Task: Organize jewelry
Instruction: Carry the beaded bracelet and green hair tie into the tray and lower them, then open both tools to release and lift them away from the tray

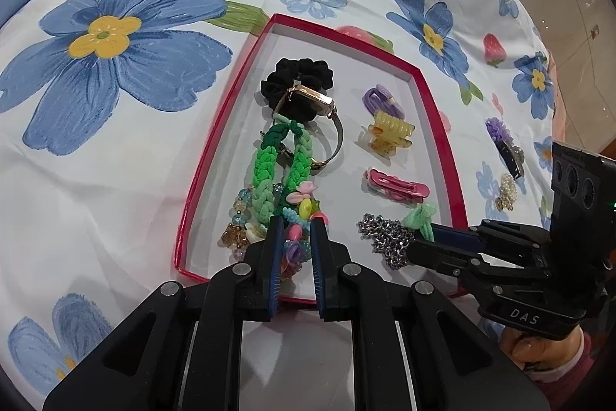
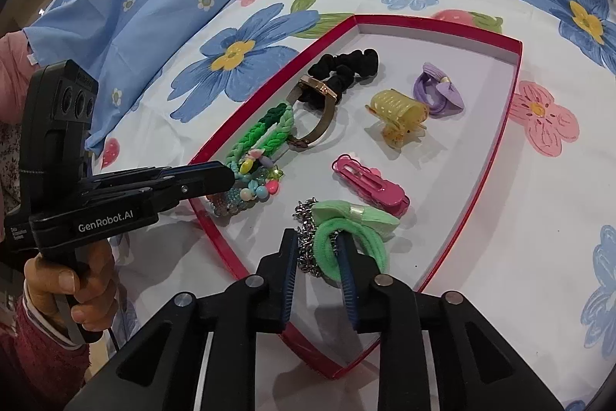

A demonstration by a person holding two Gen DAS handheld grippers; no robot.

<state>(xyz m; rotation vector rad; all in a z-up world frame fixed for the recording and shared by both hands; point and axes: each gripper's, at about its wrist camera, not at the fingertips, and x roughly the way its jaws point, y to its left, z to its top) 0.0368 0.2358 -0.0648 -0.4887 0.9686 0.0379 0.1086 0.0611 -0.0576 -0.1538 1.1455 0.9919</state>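
Observation:
A red-rimmed box (image 1: 231, 180) (image 2: 462, 160) lies on a flowered sheet. Its near left corner holds a colourful bead bracelet (image 1: 294, 245) (image 2: 254, 191), and my left gripper (image 1: 296, 224) (image 2: 231, 178) is shut on it. My right gripper (image 2: 316, 235) (image 1: 423, 241) stands open low over the box's near right part. A green hair tie with a bow (image 2: 350, 230) (image 1: 419, 218) lies looped round its right finger, on a silver chain (image 2: 306, 249) (image 1: 385, 241). The pads do not press on the tie.
In the box lie a black scrunchie (image 1: 296, 76), a gold watch (image 1: 312, 99), a green braided band (image 1: 281, 160), a purple tie (image 1: 381, 99), a yellow claw clip (image 1: 389, 133) and pink clips (image 1: 396, 185). Right of the box lie a purple flower clip (image 1: 500, 137) and a pearl piece (image 1: 508, 191).

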